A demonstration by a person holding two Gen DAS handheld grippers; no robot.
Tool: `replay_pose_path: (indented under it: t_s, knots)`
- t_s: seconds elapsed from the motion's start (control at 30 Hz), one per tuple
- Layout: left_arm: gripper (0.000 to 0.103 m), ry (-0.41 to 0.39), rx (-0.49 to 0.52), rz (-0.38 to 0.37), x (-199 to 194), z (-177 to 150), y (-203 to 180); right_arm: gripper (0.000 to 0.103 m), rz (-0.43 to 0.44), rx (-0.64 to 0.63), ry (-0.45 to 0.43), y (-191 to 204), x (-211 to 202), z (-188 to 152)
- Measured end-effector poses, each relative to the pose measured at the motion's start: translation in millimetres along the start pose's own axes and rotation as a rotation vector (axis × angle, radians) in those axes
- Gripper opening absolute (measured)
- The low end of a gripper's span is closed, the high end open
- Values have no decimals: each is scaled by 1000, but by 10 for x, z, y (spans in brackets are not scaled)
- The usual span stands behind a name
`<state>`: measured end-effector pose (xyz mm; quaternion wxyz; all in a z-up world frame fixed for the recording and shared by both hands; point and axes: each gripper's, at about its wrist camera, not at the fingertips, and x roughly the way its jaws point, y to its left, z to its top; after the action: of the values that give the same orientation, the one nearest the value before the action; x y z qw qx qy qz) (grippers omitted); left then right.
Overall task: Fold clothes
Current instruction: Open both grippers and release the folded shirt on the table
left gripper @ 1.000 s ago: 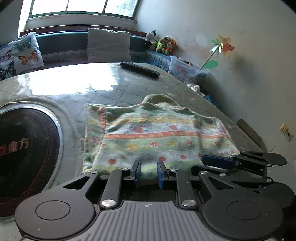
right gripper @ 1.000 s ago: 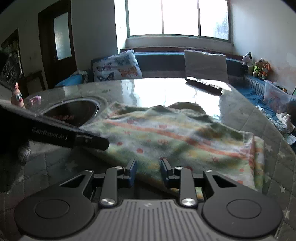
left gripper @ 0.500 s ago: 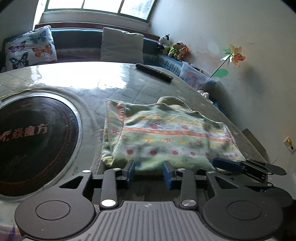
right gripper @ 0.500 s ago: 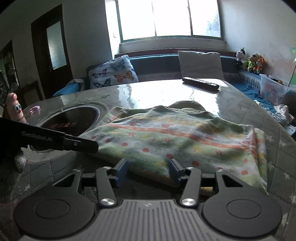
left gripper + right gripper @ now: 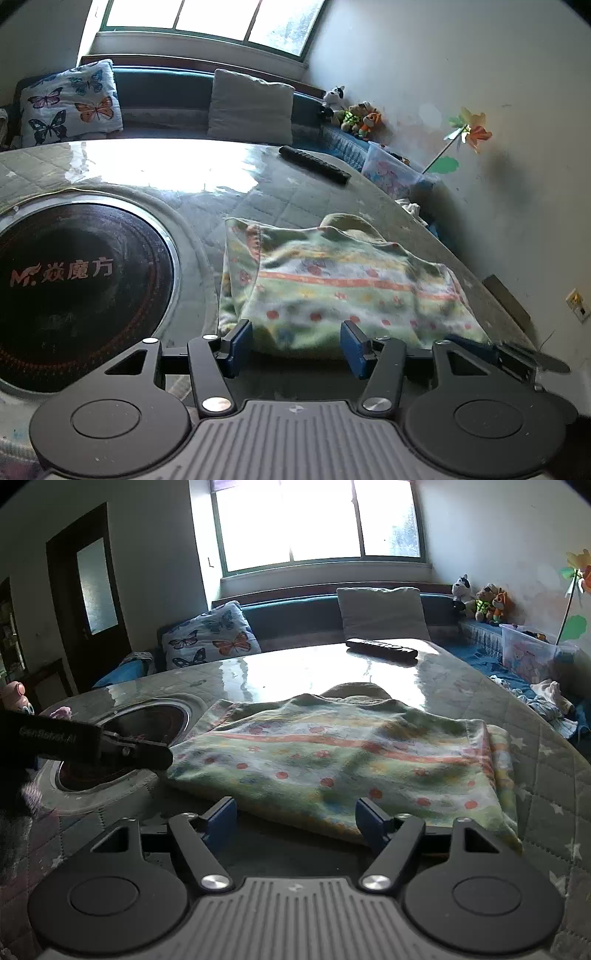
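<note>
A folded green garment (image 5: 343,284) with red dots and an orange stripe lies on the round table. In the right wrist view the garment (image 5: 332,760) spreads across the middle. My left gripper (image 5: 297,341) sits at its near left edge. Its jaws are opening, with the cloth's hem just ahead of the blue pads and untouched by them. My right gripper (image 5: 295,814) is at the near right edge, also opening, and its pads are clear of the fabric. One of the left gripper's fingers (image 5: 147,755) reaches in from the left beside the garment's corner.
A dark round cooktop (image 5: 74,280) is set into the quilted table (image 5: 280,206) left of the garment. A black remote (image 5: 314,164) lies at the far edge. Behind are a bench with cushions (image 5: 210,637), plush toys (image 5: 480,602) and a plastic box (image 5: 532,653).
Both grippers' jaws have spread apart from nearly shut and let go of the garment's near edge. The left gripper has drawn back a little, and the garment lies flat.
</note>
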<state>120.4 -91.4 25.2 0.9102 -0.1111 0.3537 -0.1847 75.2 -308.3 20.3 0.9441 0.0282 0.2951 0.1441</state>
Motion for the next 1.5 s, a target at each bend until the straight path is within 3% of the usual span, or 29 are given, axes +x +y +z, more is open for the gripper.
replay_pose_path:
  t_s: [0.27,0.57,0.83,1.0,1.2,1.5]
  knots:
    - [55,49,-21,43,160,-53,109,82,2,7,0,4,15,-3]
    - [57,28,-10,70,26,-87,86,94,6,21,-21,8,-39,9]
    - [75,-4,27,102,-107,-146,27,103,-12,19,-20,53,-70,-19]
    - [91,-32,43,119,-198,-183,-4,103,-27,15,-14,81,-99,-42]
    - [102,-60,79,138,-298,-227,-50,103,-51,15,-7,110,-128,-78]
    - [103,-71,100,151,-387,-309,-71,103,-89,24,0,160,-163,-117]
